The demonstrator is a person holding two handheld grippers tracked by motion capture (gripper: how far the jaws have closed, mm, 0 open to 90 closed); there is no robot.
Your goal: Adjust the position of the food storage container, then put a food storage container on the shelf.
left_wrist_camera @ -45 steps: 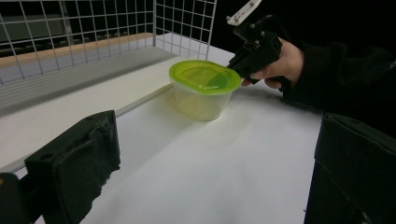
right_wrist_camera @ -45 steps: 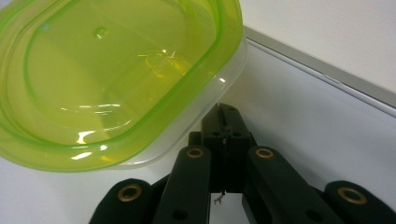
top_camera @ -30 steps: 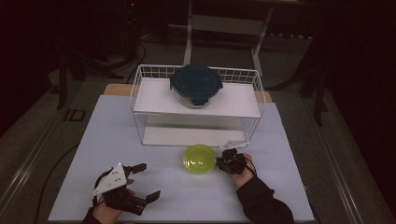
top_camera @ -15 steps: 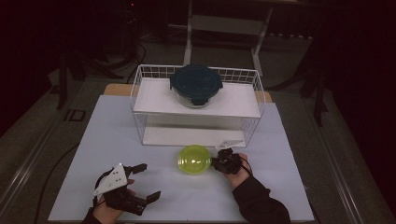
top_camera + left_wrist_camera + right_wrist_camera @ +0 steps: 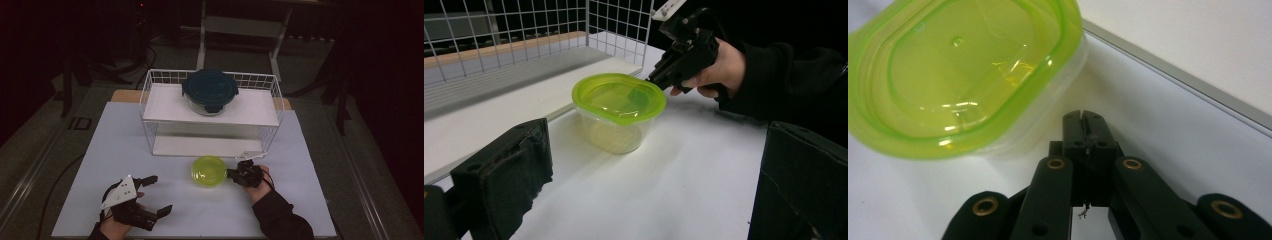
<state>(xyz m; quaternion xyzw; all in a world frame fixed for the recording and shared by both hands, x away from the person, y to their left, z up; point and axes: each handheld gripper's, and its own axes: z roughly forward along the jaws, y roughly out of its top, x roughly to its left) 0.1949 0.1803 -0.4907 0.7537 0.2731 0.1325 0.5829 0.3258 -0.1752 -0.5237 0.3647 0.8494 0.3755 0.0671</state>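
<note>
From the high view, the green-lidded container (image 5: 209, 171) sits just before the wire rack (image 5: 150, 95). The right gripper (image 5: 234, 174), clenched empty, touches its rim; the left gripper (image 5: 156, 196) gapes, well apart.

In the right gripper view, shut jaws meet beside the container (image 5: 963, 75).

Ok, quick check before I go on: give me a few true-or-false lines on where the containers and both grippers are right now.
1. The green-lidded container sits on the table in front of the wire rack. True.
2. The right gripper has its jaws wide open around that container. False: they are shut, tips beside its rim, nothing between them.
3. The dark-lidded container stands on the rack's top shelf. True.
4. The left gripper holds the green lid. False: it is open, apart from the container.
</note>
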